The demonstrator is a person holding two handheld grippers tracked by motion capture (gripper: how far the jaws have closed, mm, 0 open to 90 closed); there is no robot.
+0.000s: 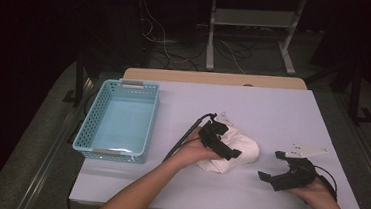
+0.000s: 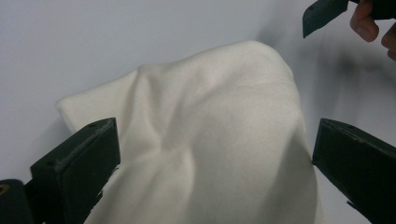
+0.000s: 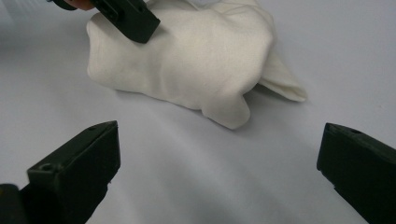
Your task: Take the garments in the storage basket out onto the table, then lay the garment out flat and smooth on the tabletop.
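A crumpled, cream-white soft cloth lies mid-tabletop. The left tongs hover spread wide over it, gripping nothing. The right tongs gape empty nearby, apart from the cloth.

Landmark: cloth, bundled on the tabletop, a little toward the near edge from the centre.
Basket: on the tabletop, well to the left of the cloth, near the left edge.
Left tongs: on top of the cloth's left part, jaws spread to either side of the bundle.
Right tongs: to the right of the cloth, a little nearer the front edge, apart from it, jaws spread and facing it.
Floor stand: on the floor, behind the cloth, beyond the tabletop's far edge.
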